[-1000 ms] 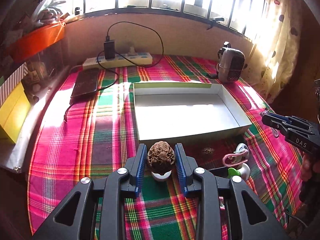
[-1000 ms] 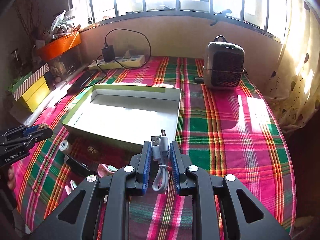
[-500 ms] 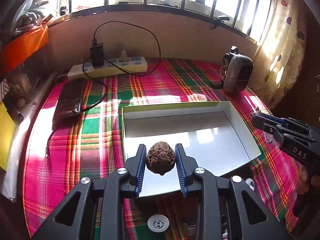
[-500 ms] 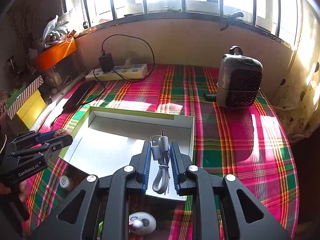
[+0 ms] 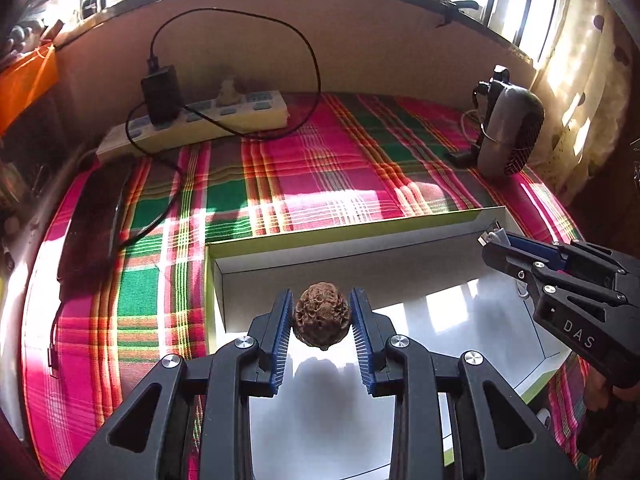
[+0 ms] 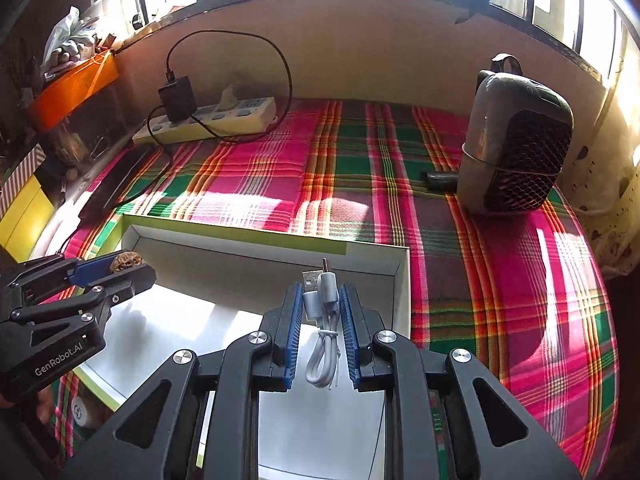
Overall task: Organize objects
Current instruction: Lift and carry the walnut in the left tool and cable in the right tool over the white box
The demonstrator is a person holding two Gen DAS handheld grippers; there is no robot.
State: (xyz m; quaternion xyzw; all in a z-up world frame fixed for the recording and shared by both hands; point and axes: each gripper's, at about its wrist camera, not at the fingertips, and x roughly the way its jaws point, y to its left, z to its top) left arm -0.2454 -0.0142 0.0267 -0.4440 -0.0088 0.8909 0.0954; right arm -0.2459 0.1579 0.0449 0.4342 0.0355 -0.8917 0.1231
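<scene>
A brown wrinkled walnut [image 5: 321, 314] is pinched between the blue pads of my left gripper [image 5: 322, 312], which hangs over the white floor of the shallow open box [image 5: 420, 264]. My right gripper [image 6: 320, 300] is shut on a folded grey USB cable [image 6: 323, 320], held above the same box [image 6: 240, 256] near its right wall. Each gripper shows in the other's view: the right gripper [image 5: 490, 246] at the box's right side, the left gripper [image 6: 132, 266] with the walnut [image 6: 126, 260] at its left side.
The box lies on a plaid cloth [image 5: 320, 168]. Behind it are a power strip [image 5: 192, 124] with a black charger [image 5: 160, 94] and cord, a dark flat device [image 5: 92, 220] at left, and a small grey fan heater [image 6: 516, 144] at right. A white round cap [image 6: 80, 412] lies before the box.
Both grippers have travelled forward and a little down, from the near side of the box to above its floor. The small items by the front edge have dropped out of view. Both grips held.
</scene>
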